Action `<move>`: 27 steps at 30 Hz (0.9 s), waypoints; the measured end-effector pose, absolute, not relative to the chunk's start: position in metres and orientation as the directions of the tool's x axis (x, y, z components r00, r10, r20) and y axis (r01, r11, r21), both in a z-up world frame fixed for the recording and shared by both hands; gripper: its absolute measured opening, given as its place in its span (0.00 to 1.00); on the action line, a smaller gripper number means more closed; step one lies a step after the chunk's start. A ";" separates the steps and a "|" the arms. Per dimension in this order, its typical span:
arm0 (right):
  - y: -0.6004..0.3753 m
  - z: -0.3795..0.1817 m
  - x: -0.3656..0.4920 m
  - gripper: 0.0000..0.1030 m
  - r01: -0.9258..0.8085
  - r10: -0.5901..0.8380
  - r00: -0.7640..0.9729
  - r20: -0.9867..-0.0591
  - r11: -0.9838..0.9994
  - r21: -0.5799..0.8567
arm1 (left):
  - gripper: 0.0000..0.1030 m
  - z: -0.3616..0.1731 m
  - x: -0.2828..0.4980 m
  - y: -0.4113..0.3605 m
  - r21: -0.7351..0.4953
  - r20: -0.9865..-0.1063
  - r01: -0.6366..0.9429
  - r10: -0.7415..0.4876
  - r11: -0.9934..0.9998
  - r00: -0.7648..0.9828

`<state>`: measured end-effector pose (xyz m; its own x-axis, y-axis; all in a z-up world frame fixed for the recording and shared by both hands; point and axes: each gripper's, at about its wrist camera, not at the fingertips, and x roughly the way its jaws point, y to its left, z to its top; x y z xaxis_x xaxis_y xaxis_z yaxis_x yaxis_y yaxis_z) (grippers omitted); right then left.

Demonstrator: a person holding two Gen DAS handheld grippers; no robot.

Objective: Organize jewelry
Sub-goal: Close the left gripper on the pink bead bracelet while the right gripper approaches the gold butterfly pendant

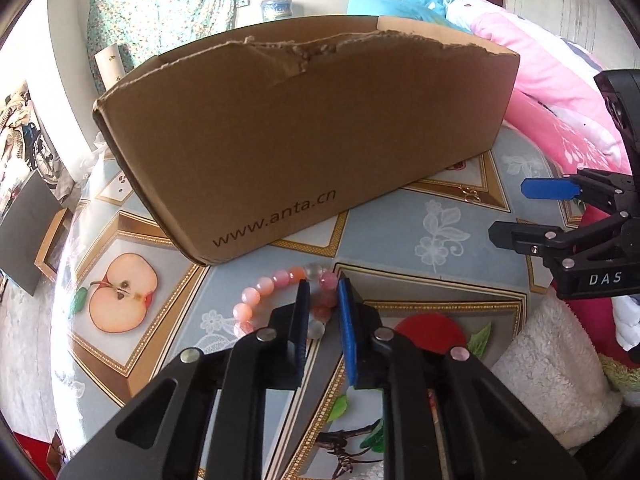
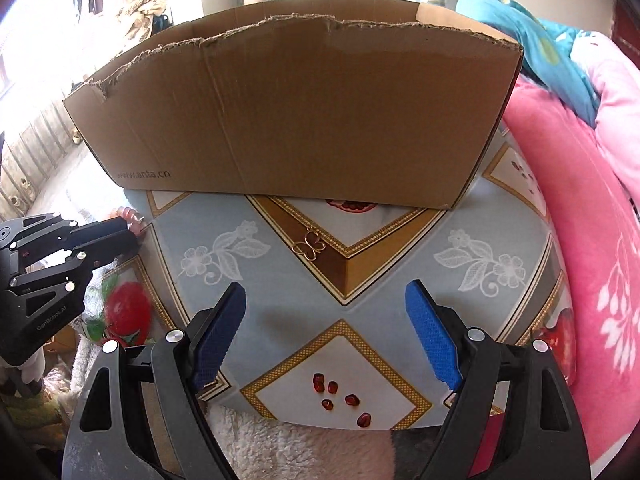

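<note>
While the left wrist view looks straight down onto the pink bead bracelet (image 1: 280,300), the right wrist view catches only a few of its beads behind the tip of the left gripper (image 2: 134,232) at the far left edge. In its own view, the left gripper (image 1: 323,300) has its two fingers drawn close together around one side of the bracelet's loop, with beads between the pads; the rest of the loop curls out to the gripper's left on the patterned tablecloth (image 1: 400,220). The right gripper (image 2: 325,300) hangs with its blue pads wide apart and nothing between them, angled down toward the cloth. Only its view shows clearly the small gold butterfly-shaped piece (image 2: 310,243), which lies ahead of the parted fingers, just short of the cardboard box (image 2: 296,104); in the left view that piece is a tiny glint near the box's right corner. The box stands just beyond both grippers, its torn rim uppermost. From the left view the right gripper (image 1: 516,212) enters from the right, well apart from the bracelet.
</note>
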<state>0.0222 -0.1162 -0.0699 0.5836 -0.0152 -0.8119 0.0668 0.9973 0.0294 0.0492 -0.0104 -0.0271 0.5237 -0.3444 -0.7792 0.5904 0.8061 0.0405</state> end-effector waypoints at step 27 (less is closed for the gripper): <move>-0.118 -0.078 0.012 0.92 0.009 0.031 0.594 -0.804 0.999 0.045 | 0.12 -0.026 0.046 -0.017 0.039 -0.784 0.581 -0.336 0.813 0.522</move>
